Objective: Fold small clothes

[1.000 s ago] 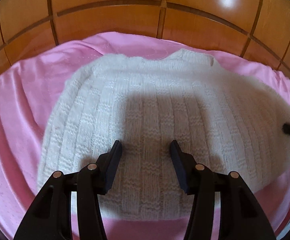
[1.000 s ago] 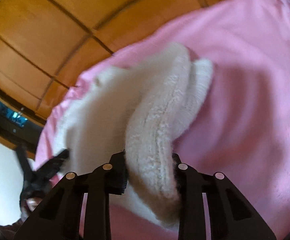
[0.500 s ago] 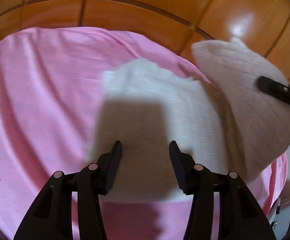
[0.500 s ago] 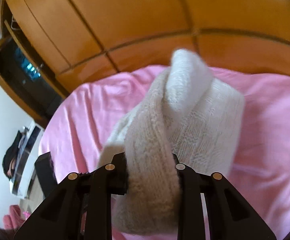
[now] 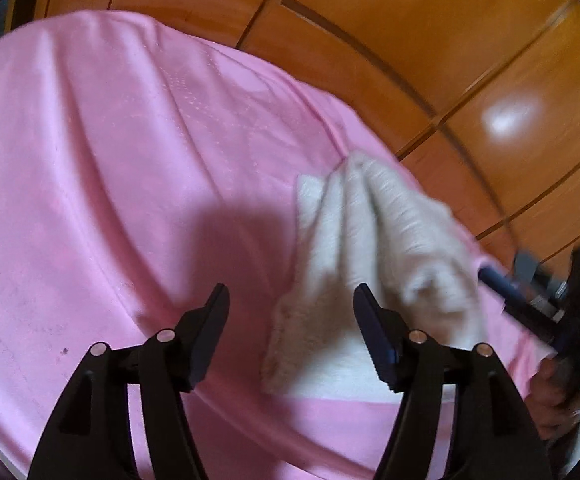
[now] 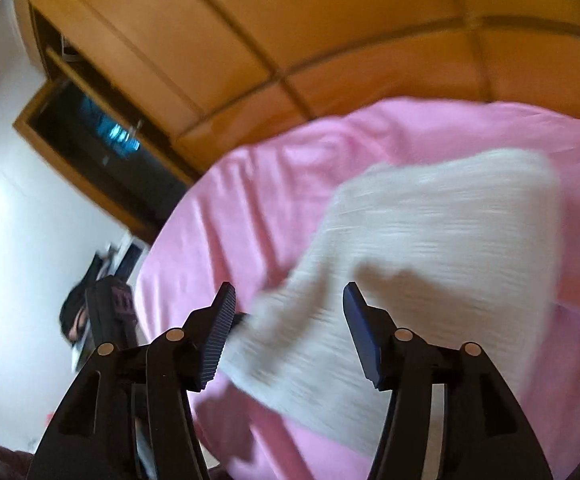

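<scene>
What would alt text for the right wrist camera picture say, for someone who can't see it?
A cream knitted sweater, folded over and blurred, lies on a pink bedsheet. In front of it the right gripper has just been opening its two black fingers, which stand apart with nothing pressed between them. Orange wooden wardrobe panels fill the background.

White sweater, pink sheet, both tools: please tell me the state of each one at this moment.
White sweater: folded over, lying on the sheet, held by neither tool.
Pink sheet: spread out, wrinkled.
Left tool: open, jaws have just been opening, nothing between them.
Right tool: open, jaws have just been opening; sweater lies ahead of them, not pressed.
Wooden wardrobe: doors closed behind the bed; one dark niche open at the side.
</scene>
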`<state>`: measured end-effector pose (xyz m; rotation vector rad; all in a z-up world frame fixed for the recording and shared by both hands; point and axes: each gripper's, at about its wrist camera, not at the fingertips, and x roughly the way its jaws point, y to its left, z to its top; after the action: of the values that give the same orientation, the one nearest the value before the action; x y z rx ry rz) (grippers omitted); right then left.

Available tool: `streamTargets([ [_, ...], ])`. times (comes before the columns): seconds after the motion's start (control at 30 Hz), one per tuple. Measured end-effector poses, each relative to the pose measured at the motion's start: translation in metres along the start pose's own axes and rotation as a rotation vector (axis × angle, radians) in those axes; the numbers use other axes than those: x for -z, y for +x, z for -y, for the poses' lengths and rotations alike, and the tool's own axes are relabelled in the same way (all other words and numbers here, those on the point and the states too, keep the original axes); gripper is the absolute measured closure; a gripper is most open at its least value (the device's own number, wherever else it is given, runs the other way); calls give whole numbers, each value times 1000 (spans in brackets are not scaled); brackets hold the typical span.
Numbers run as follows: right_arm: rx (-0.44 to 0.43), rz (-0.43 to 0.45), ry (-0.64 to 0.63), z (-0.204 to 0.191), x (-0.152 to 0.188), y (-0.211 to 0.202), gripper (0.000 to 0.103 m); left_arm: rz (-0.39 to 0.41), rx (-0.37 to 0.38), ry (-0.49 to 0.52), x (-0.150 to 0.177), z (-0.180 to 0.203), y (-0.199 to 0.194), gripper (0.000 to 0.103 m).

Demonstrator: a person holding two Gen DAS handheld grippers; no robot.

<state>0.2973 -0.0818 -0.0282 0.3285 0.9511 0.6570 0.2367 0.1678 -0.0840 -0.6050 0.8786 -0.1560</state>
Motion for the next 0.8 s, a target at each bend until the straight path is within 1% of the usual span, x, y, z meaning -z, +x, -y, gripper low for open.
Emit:
streamTargets([
  [0.07,20,42,36,19,7,-24,48,-3,75,-43,-3,-1,-6,32],
  [0.1,75,67,44,32,16,-40,48,-9,120,-60,-4,2,-7,32],
  [0.17,177,80,52,54,36,-65,48,-19,184,-78,-1,8,-9,27],
  [0.27,268,74,74,77,58,-81,48,-36,263,-92,-1,22,-9,22],
  [0.3,290,73,89,83,69,-86,48,-43,278,-88,0,27,-9,21],
  [0.33,295,73,97,85,74,-89,48,-53,288,-78,0,34,-6,21],
  [0.4,296,78,97,84,81,-90,48,-66,275,-60,-3,44,2,21],
  [0.47,288,83,69,74,80,-83,48,-86,260,-22,-6,56,12,24],
  [0.5,280,82,40,68,80,-80,48,-87,243,-9,-7,60,17,32],
  [0.57,272,81,-5,55,76,-70,48,-109,215,52,-9,67,25,87],
  [0.6,260,76,-32,47,72,-61,48,-106,185,74,-9,68,26,92],
  [0.67,257,41,-77,36,72,-43,48,-60,133,100,-5,65,16,96],
  [0.73,286,-5,-139,25,83,-23,48,-28,56,116,-2,55,8,98],
  [0.77,291,-16,-151,23,87,-18,48,-22,11,119,1,45,9,98],
  [0.8,322,-34,-170,21,94,-8,48,-32,-30,123,3,38,13,98],
])
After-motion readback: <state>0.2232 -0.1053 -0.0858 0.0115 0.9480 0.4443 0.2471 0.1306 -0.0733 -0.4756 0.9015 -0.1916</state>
